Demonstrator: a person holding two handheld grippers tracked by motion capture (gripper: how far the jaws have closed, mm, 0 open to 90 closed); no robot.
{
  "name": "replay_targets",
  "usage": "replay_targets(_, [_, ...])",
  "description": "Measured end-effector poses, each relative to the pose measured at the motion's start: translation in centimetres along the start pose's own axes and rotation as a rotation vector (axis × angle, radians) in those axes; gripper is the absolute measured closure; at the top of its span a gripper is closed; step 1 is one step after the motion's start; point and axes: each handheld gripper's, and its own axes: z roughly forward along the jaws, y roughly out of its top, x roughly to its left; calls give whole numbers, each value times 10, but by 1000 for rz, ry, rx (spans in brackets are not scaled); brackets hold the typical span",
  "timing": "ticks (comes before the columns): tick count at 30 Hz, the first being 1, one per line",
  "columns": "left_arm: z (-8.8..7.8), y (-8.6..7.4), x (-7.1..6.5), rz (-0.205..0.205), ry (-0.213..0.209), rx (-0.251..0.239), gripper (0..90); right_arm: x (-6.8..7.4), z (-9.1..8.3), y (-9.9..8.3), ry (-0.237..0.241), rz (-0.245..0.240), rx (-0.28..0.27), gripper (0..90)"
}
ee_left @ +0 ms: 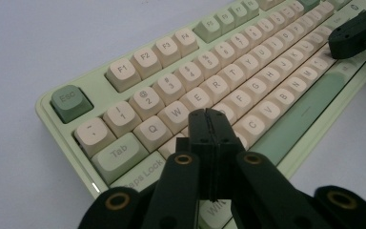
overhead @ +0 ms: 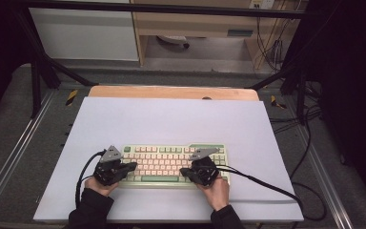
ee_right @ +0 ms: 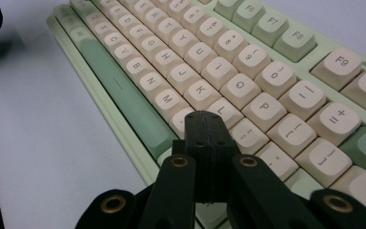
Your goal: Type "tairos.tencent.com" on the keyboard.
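A pale green keyboard (overhead: pixel 174 163) with cream keys lies near the front of the white mat. My left gripper (overhead: pixel 132 166) is at its left end, jaws shut with nothing between them. In the left gripper view the closed tips (ee_left: pixel 208 116) hover over the letter keys near A and S of the keyboard (ee_left: pixel 138 102). My right gripper (overhead: pixel 185 171) is over the lower right part, also shut and empty. In the right gripper view its tips (ee_right: pixel 205 118) sit just before the L key of the keyboard (ee_right: pixel 248 81). The right gripper's tip (ee_left: pixel 357 34) appears far off in the left gripper view.
The white mat (overhead: pixel 171 119) covers a wooden table (overhead: pixel 171 92). Black cables (overhead: pixel 267 183) trail from both grippers across the mat's front. Metal frame rails (overhead: pixel 9 157) run along both sides. Cabinets (overhead: pixel 83 33) stand beyond the table.
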Motion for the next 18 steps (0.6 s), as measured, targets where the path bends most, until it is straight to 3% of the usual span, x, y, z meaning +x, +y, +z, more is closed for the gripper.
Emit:
replay_targets(9, [0,0,0,1,1,0,897,0,1,-1,-10,-8,11,900])
replay_targets(18, [-1,0,0,4,1,0,897,0,-10,2,-16,-13,-6,900])
